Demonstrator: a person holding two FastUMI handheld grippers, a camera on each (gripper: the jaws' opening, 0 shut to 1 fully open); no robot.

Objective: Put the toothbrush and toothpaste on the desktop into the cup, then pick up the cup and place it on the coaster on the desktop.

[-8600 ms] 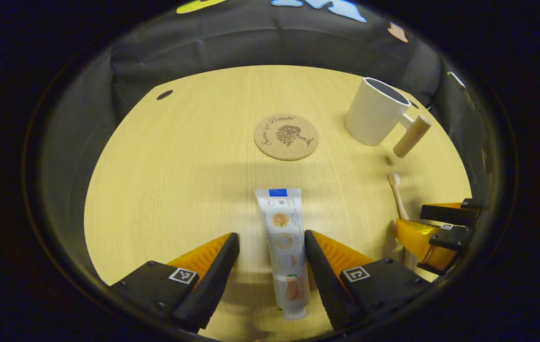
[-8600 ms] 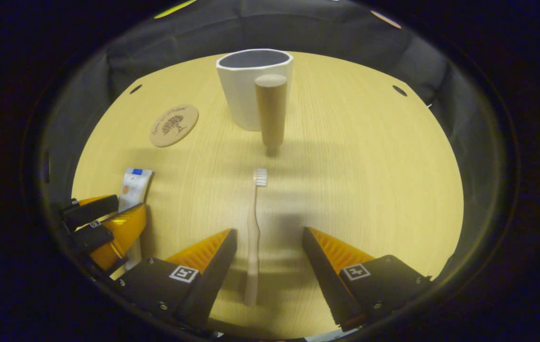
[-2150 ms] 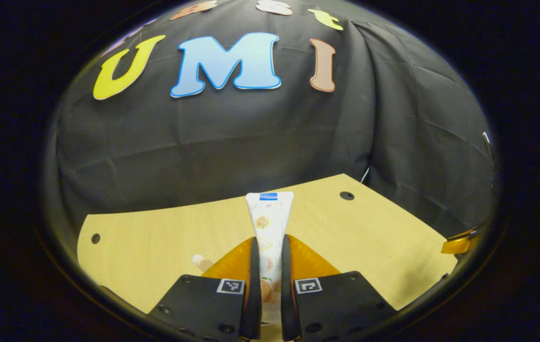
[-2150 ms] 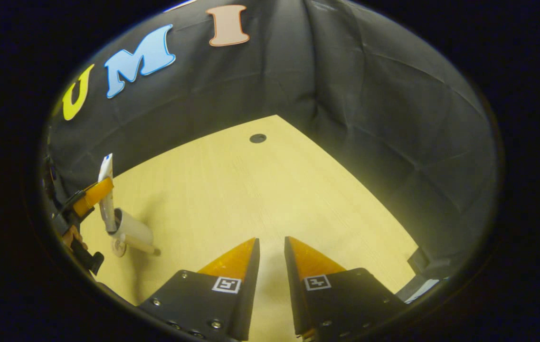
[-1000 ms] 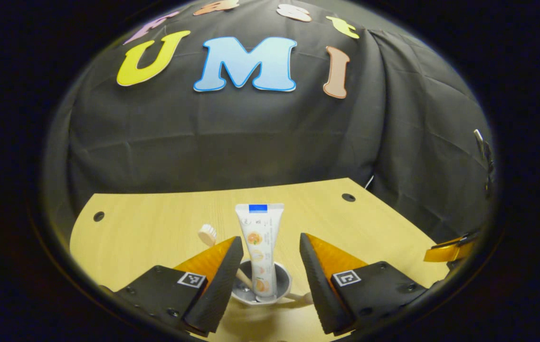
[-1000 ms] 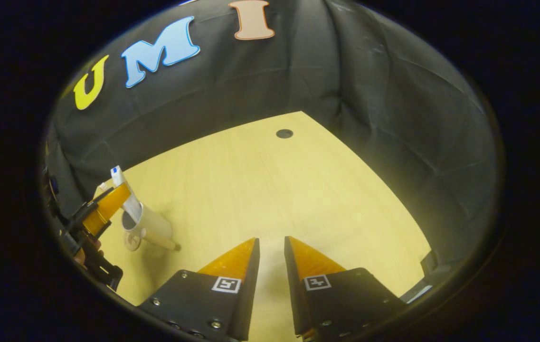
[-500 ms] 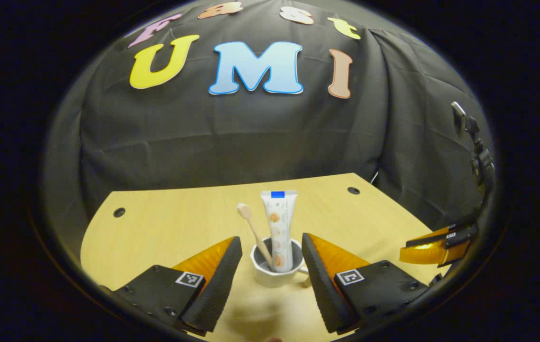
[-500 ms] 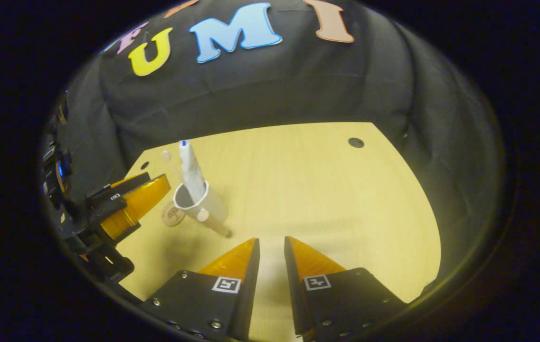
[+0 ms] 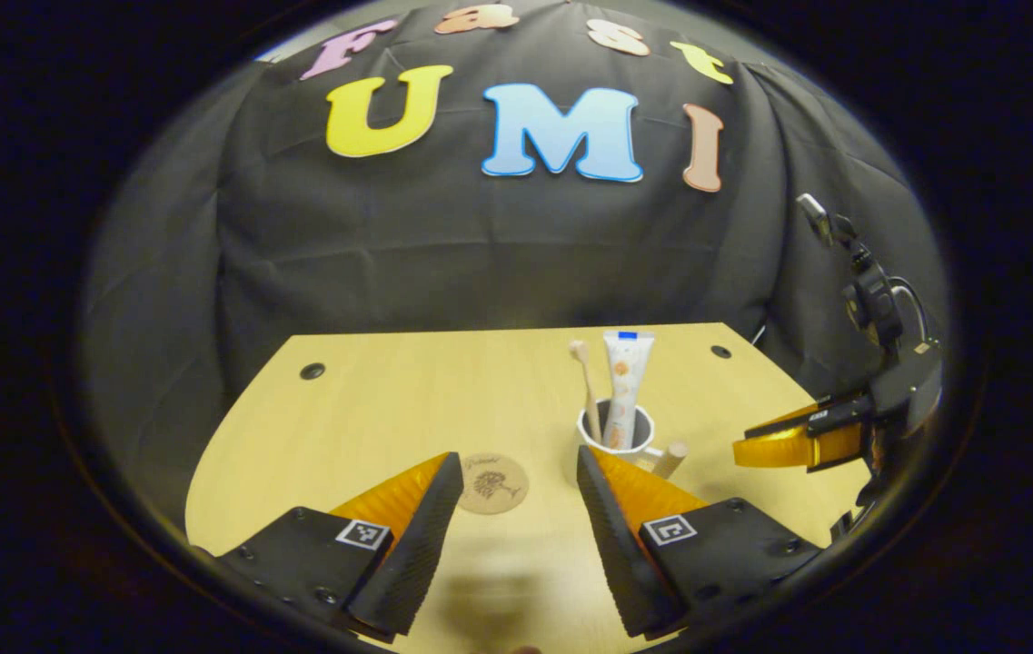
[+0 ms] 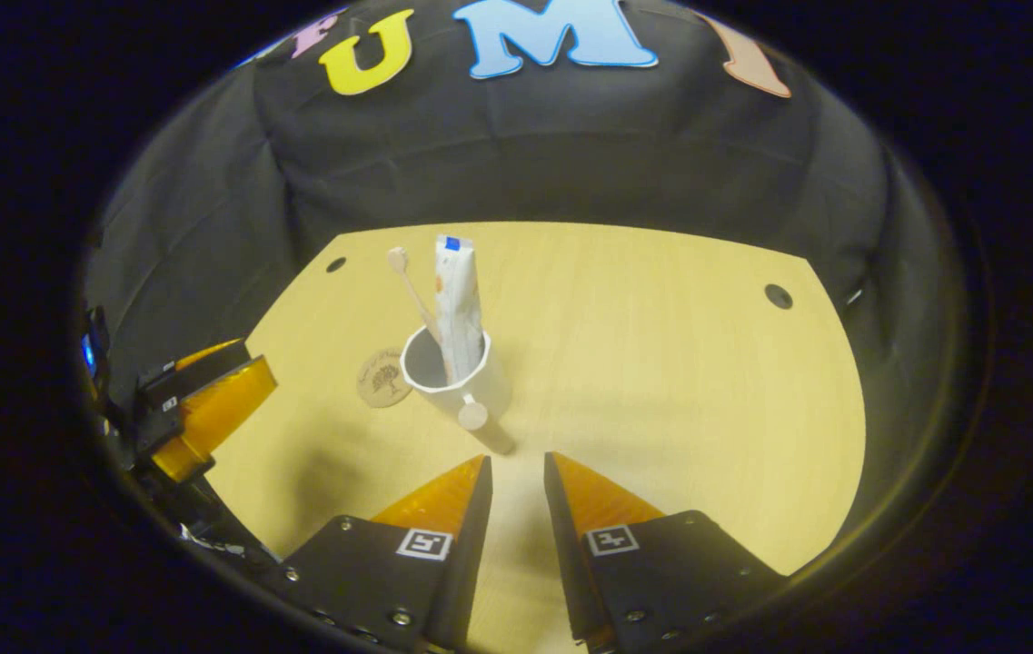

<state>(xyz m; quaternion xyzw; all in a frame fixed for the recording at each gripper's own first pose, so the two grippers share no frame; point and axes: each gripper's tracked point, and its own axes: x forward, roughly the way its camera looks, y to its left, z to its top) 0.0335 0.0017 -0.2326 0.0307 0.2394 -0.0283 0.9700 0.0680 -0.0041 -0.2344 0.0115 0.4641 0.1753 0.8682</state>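
A white cup [image 9: 616, 440] with a wooden handle [image 9: 669, 459] stands upright on the table. The toothbrush [image 9: 585, 381] and the toothpaste tube [image 9: 621, 381] stand inside it. A round cork coaster [image 9: 491, 483] lies flat to the cup's left, apart from it. My left gripper [image 9: 516, 463] is open with nothing between its fingers, back from the cup and nearest the coaster. In the right gripper view the cup [image 10: 457, 377], tube [image 10: 459, 309], brush [image 10: 412, 286] and coaster [image 10: 382, 378] lie ahead. My right gripper [image 10: 517, 463] is shut on nothing, just short of the cup's handle [image 10: 472, 416].
The pale wooden table [image 9: 371, 409] has small dark holes [image 9: 312, 371] near its far corners and ends at the black cloth wall. The left gripper's fingers [image 10: 207, 404] show at the left of the right gripper view; the right gripper's fingers [image 9: 798, 445] show at the right of the left gripper view.
My left gripper opened, left the toothpaste standing in the cup, and drew back and left. The right gripper swung round to face the cup's handle, staying shut.
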